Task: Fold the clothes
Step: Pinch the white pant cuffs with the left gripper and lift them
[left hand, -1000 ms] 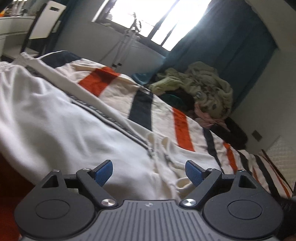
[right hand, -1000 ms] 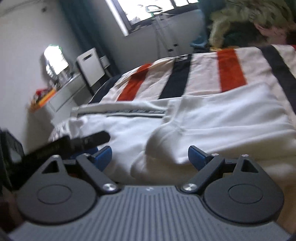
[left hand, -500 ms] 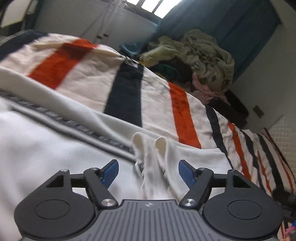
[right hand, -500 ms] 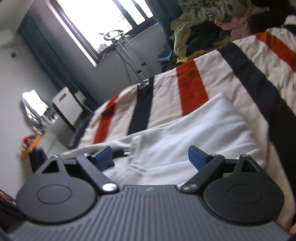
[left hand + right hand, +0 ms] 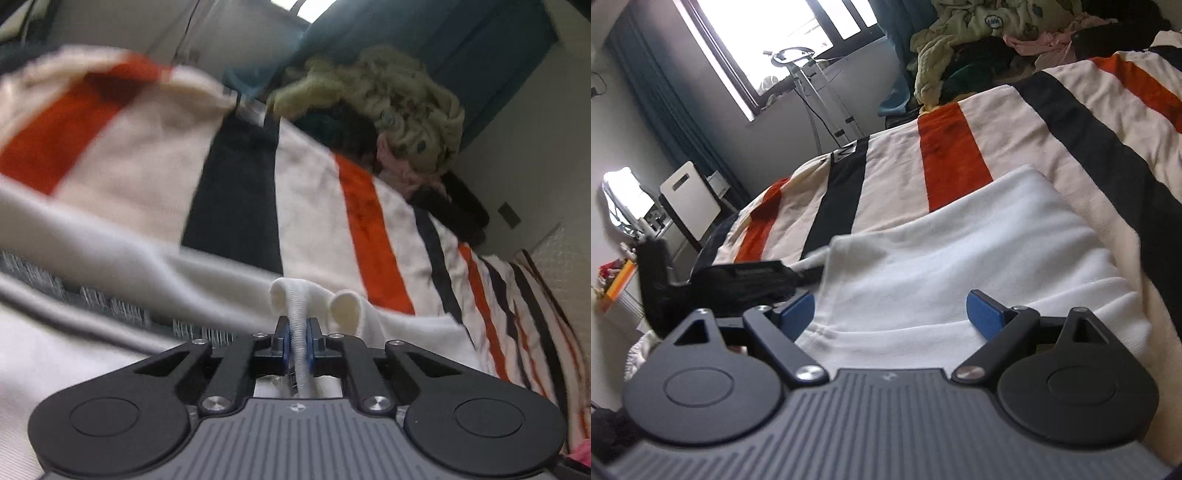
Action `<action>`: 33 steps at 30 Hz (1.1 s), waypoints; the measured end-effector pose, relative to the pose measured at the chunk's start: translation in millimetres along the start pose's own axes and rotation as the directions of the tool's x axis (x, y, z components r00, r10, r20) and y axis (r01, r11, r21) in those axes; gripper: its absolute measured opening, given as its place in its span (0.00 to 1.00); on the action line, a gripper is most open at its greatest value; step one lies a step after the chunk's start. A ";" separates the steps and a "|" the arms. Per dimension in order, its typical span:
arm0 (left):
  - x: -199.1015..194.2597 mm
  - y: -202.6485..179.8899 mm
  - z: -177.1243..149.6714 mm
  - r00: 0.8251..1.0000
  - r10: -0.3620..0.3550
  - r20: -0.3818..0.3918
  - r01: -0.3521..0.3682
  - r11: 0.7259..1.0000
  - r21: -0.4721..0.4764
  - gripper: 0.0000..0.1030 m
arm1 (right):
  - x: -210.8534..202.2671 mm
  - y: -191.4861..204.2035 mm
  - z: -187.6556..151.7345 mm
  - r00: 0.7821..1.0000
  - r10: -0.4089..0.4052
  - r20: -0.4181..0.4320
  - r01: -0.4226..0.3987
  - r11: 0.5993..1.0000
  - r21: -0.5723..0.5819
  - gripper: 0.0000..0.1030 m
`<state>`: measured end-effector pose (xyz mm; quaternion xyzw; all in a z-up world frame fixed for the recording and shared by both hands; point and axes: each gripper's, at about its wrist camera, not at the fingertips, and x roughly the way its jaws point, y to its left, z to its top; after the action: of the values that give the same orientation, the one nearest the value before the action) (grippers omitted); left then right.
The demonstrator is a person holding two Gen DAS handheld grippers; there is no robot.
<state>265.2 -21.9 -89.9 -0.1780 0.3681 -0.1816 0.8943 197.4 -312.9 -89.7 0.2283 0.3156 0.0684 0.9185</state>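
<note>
**Op:** Left gripper (image 5: 297,343) has its jaws pinched tight on a ribbed edge of the white garment (image 5: 92,354). Right gripper (image 5: 890,314) hangs wide apart over the same garment, holding nothing.

**Tech:** Where's the garment lying?

**Op:** Spread on the striped blanket (image 5: 953,147), nearer me than the laundry heap (image 5: 979,33) at the blanket's far end.

**Tech:** How will it handle?

**Op:** I judge it soft, thick and limp; it'll sag and bunch from a single pinch. I'd take hold at seams or ribbed hems, one each side, so the layers don't slide.
</note>
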 end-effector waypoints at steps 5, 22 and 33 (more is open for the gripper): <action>-8.6 -2.5 1.4 1.000 0.025 0.018 -0.026 0.998 0.051 0.11 | -0.8 3.9 -3.0 1.000 -0.026 0.014 0.027 0.998 -0.049 0.88; -108.6 -29.9 -71.7 0.971 -0.237 -0.019 0.237 0.971 -0.004 0.62 | -24.8 -13.4 -0.4 0.989 -0.126 0.075 0.127 0.992 -0.010 0.88; -106.6 -43.6 -97.9 0.984 -0.174 -0.032 0.176 0.980 0.089 0.52 | -26.8 -2.2 -9.5 0.985 -0.160 0.068 0.165 0.982 -0.088 0.88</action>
<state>115.3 -29.4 -72.1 -0.1662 0.3529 -0.2783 0.8777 170.3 -318.6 -82.6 0.1606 0.3014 0.0009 0.9399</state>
